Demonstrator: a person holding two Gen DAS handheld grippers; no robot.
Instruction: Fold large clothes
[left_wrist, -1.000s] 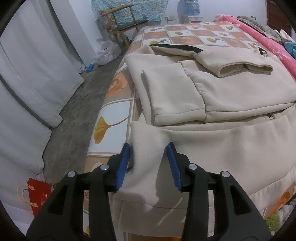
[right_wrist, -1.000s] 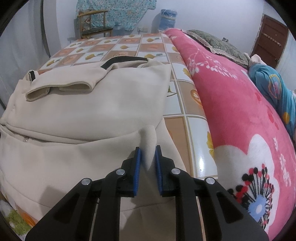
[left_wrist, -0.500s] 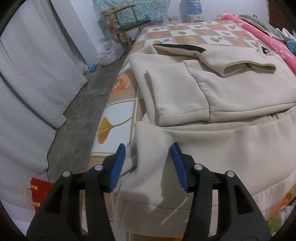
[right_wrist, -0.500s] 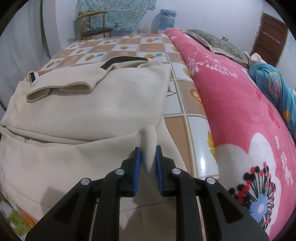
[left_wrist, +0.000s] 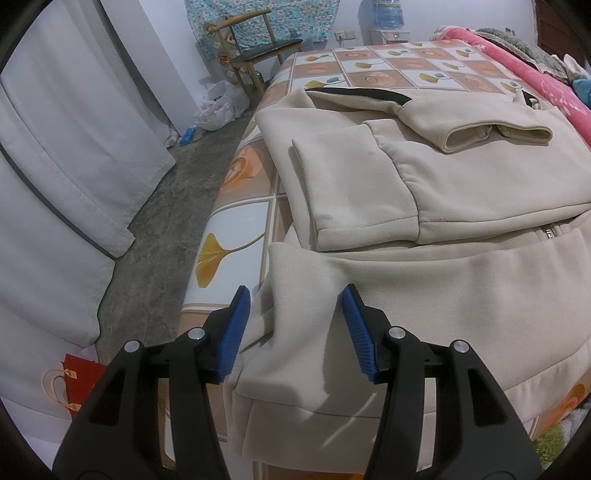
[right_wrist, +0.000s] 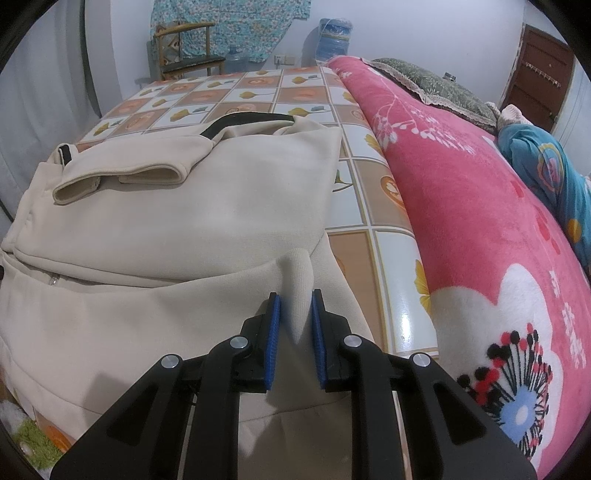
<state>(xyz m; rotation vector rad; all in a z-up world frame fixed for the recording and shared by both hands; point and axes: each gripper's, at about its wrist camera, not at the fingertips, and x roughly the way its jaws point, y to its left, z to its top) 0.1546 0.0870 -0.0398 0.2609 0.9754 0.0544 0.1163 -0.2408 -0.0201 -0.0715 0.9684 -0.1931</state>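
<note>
A large cream zip-up jacket (left_wrist: 461, 177) lies on the bed's tile-patterned mat (left_wrist: 369, 66), with its sleeves folded across its body. The bottom hem is turned up towards the zip pull (left_wrist: 549, 232). My left gripper (left_wrist: 297, 325) stands open over the hem's left corner. That cloth lies slack between the blue pads (left_wrist: 236, 328), which do not press on it. In the right wrist view the jacket (right_wrist: 207, 206) fills the left half. My right gripper (right_wrist: 294, 325) is shut on a raised pinch of the hem's right corner.
A pink floral blanket (right_wrist: 480, 229) covers the bed's right side. Left of the bed are grey floor (left_wrist: 155, 229), white curtains (left_wrist: 55, 147), a red paper bag (left_wrist: 79, 384) and plastic bags (left_wrist: 219, 101). A wooden chair (left_wrist: 258, 40) stands beyond the bed's far corner.
The left jaws have spread wider and the hem corner has slipped free of their pads. The right gripper keeps its pinch of cloth, and neither hand has moved.
</note>
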